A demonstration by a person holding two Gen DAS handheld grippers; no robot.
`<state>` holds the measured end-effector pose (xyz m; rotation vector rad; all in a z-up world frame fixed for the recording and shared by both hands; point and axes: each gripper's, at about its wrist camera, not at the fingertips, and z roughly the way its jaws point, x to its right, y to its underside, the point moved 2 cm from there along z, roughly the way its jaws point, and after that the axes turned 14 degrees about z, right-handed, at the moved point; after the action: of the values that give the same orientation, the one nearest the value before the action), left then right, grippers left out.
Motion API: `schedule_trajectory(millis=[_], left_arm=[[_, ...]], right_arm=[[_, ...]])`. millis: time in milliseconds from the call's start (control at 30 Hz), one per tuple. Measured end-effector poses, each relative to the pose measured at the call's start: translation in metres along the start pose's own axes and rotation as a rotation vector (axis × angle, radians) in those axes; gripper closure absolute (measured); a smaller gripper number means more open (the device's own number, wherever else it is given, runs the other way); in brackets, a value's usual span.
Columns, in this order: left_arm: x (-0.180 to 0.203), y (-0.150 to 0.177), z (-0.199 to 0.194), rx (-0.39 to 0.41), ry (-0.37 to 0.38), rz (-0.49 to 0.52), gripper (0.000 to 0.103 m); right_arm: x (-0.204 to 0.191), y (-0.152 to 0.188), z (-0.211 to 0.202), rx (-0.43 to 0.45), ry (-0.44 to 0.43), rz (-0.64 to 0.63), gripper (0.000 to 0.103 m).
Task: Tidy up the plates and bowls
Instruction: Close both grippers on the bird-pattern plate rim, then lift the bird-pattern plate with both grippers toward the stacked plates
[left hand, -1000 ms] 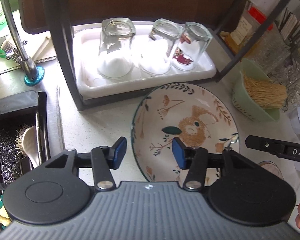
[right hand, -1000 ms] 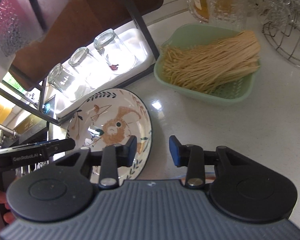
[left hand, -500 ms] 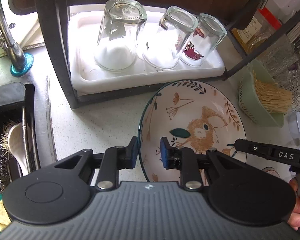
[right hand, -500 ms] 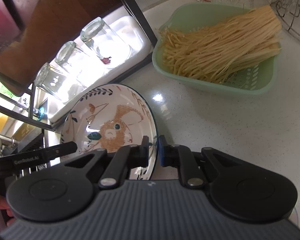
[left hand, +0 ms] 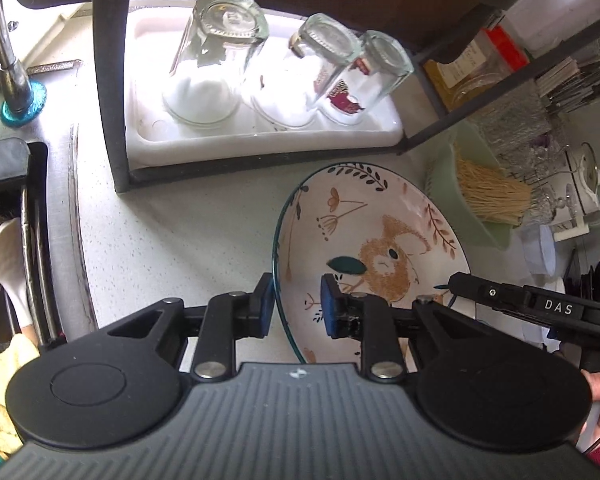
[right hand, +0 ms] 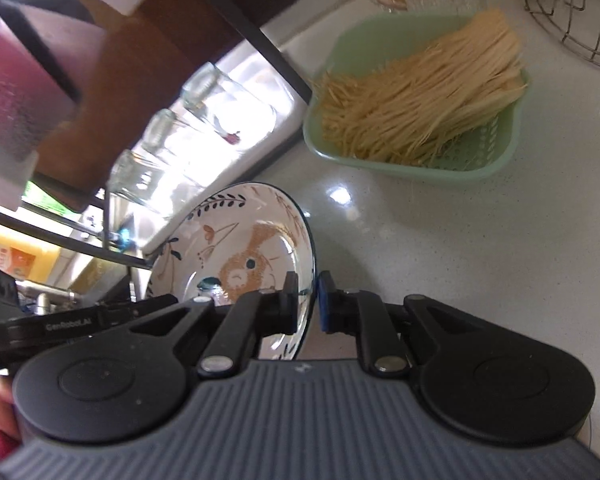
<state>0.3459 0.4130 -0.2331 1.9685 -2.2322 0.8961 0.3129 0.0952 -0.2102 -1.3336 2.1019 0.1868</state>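
Observation:
A cream bowl with a rabbit and leaf pattern (left hand: 380,240) sits on the pale counter in front of the dish rack. My left gripper (left hand: 296,306) is shut on its left rim, one blue pad outside the wall and one inside. In the right wrist view the same bowl (right hand: 244,248) looks tipped up on its side. There my right gripper (right hand: 308,300) is shut on the right rim, which is pinched between its pads. Each gripper's body shows at the edge of the other's view.
A white tray (left hand: 260,136) with three upturned glasses stands under a black rack frame (left hand: 104,80) just behind the bowl. A green basket (right hand: 480,160) of dry noodles lies to the right. A sink with a faucet (left hand: 4,40) is at the left. A wire rack (right hand: 580,40) is at the far right.
Both grippers went from open beside the bowl to closed on opposite rims. The bowl now looks tipped compared with lying flat a second ago.

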Motion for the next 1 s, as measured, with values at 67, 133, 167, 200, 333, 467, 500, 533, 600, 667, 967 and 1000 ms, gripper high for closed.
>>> schedule_trajectory(millis=[67, 133, 167, 200, 333, 467, 500, 533, 600, 667, 967, 1000], left_arm=[[0.006, 0.001, -0.008, 0.010, 0.014, -0.004, 0.076], [0.014, 0.001, -0.016, 0.025, 0.021, 0.009, 0.076], [0.019, 0.000, -0.019, 0.031, 0.023, 0.021, 0.076], [0.023, 0.000, -0.022, 0.038, 0.023, 0.031, 0.076], [0.045, -0.004, -0.032, 0.063, 0.028, 0.069, 0.076], [0.068, -0.003, -0.040, 0.076, 0.053, 0.094, 0.076], [0.074, -0.002, -0.041, 0.076, 0.055, 0.102, 0.076], [0.080, 0.000, -0.042, 0.075, 0.058, 0.110, 0.076], [0.090, 0.004, -0.043, 0.073, 0.068, 0.120, 0.076], [0.100, 0.011, -0.045, 0.066, 0.075, 0.130, 0.076], [0.134, 0.033, -0.038, 0.017, 0.078, 0.170, 0.076], [0.136, 0.035, -0.038, 0.017, 0.078, 0.173, 0.076]], right_arm=[[0.000, 0.001, -0.010, 0.013, -0.015, -0.001, 0.090], [0.002, 0.001, -0.020, 0.025, -0.032, 0.006, 0.090], [0.003, 0.002, -0.026, 0.030, -0.039, 0.007, 0.090], [0.005, 0.003, -0.032, 0.036, -0.042, 0.008, 0.090], [0.013, 0.009, -0.053, 0.053, -0.051, 0.013, 0.090], [0.027, 0.017, -0.076, 0.074, -0.060, 0.035, 0.090], [0.031, 0.019, -0.081, 0.080, -0.063, 0.042, 0.090], [0.034, 0.021, -0.086, 0.085, -0.065, 0.048, 0.090], [0.043, 0.025, -0.097, 0.097, -0.062, 0.062, 0.090], [0.050, 0.030, -0.103, 0.102, -0.054, 0.076, 0.090], [0.086, 0.058, -0.121, 0.089, -0.025, 0.111, 0.090], [0.089, 0.060, -0.122, 0.085, -0.024, 0.109, 0.090]])
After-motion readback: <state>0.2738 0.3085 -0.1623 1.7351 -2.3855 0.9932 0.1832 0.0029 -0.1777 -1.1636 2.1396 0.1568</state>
